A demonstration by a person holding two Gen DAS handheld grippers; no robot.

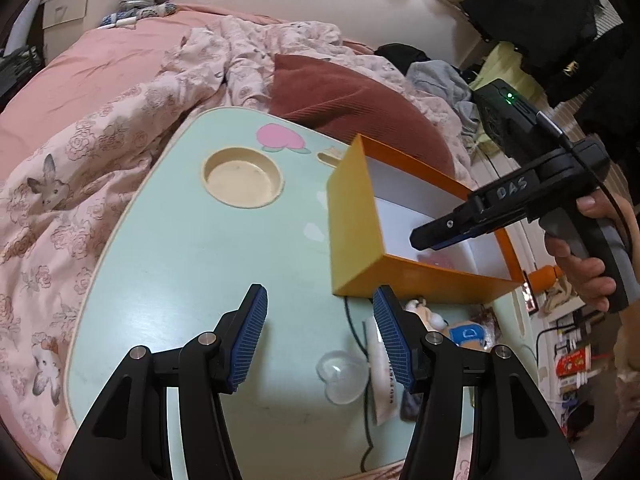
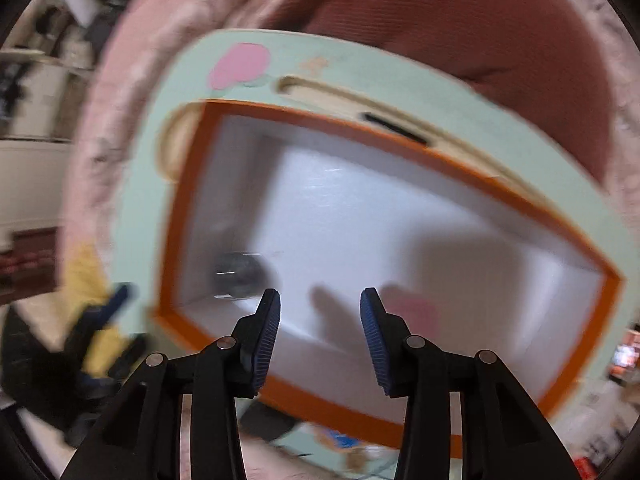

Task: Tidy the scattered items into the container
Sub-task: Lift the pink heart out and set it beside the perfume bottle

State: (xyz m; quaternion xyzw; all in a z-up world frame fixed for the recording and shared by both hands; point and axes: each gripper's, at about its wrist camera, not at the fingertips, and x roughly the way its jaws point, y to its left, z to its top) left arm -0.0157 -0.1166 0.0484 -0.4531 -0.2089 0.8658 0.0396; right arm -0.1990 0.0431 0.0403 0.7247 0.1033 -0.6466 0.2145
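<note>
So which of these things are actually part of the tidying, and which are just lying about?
Part of the job:
orange box
clear heart-shaped piece
small figurine
blue-and-tan toy
white pouch

Just lying about:
floral quilt
rust-red cushion
table's cup recess

Soft, even indoor light fills both views, neither dim nor harsh. The left wrist view is sharp at centre, with pale sheen on the mint-green lap table (image 1: 168, 264). The right wrist view is smeared by motion blur (edges worst), and grey shadows fall across the white floor of the orange-rimmed cardboard box (image 2: 360, 216). Fisheye bending curves every outline, with black vignetting at the corners.
</note>
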